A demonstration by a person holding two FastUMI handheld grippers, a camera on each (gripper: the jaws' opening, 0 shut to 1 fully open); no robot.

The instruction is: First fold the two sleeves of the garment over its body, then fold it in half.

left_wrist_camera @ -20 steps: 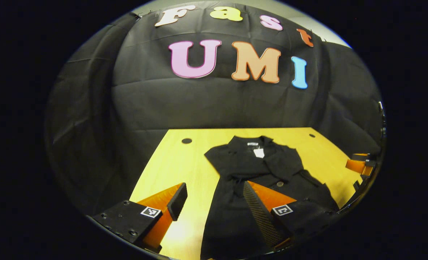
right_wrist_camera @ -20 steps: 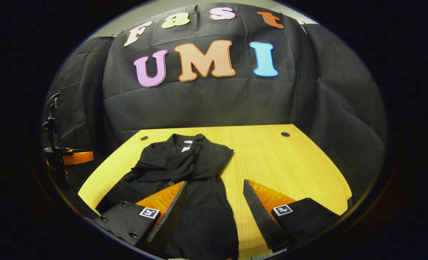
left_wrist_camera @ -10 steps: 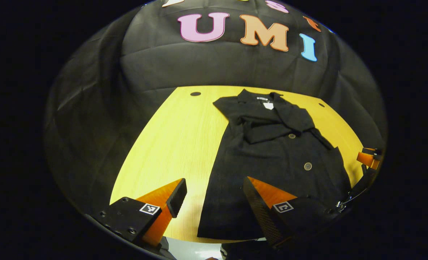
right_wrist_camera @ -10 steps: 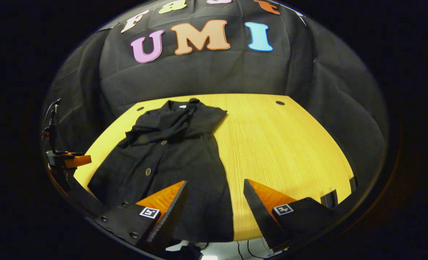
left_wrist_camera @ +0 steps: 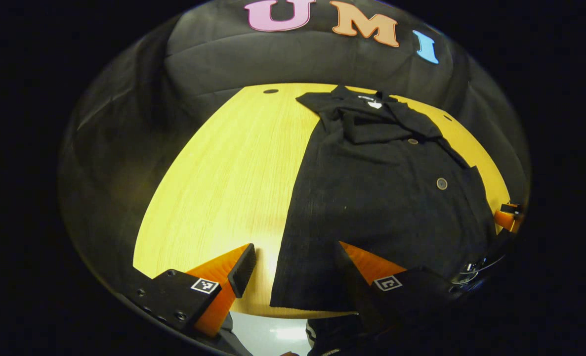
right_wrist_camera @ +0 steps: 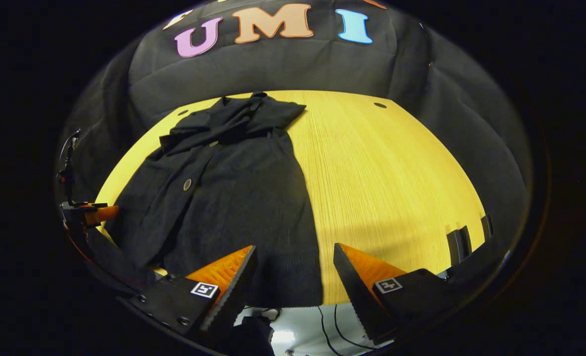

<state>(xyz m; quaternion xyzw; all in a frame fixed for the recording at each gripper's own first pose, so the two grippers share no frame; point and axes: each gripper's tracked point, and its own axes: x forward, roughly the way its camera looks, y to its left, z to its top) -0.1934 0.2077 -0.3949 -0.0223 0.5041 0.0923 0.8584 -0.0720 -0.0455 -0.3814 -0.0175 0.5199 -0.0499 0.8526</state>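
A black buttoned garment lies flat on the yellow table, collar at the far end. Both sleeves lie folded across its chest. Its hem runs along the table's near edge. My left gripper is open and hovers over the hem's left corner, its right finger above the cloth. In the right gripper view the garment covers the left half of the table. My right gripper is open above the hem's right corner. Each view catches the other gripper at its edge, the right gripper and the left gripper.
Small round holes sit near the table's far corners. Dark slots mark the near right rim. Below the near edge show a pale floor and cables. Bare wood lies on both sides of the garment.
Both grippers have drawn back from mid-garment to the table's near edge and tipped downward, bringing the hem and floor into view. Both stayed open. The garment has not moved.
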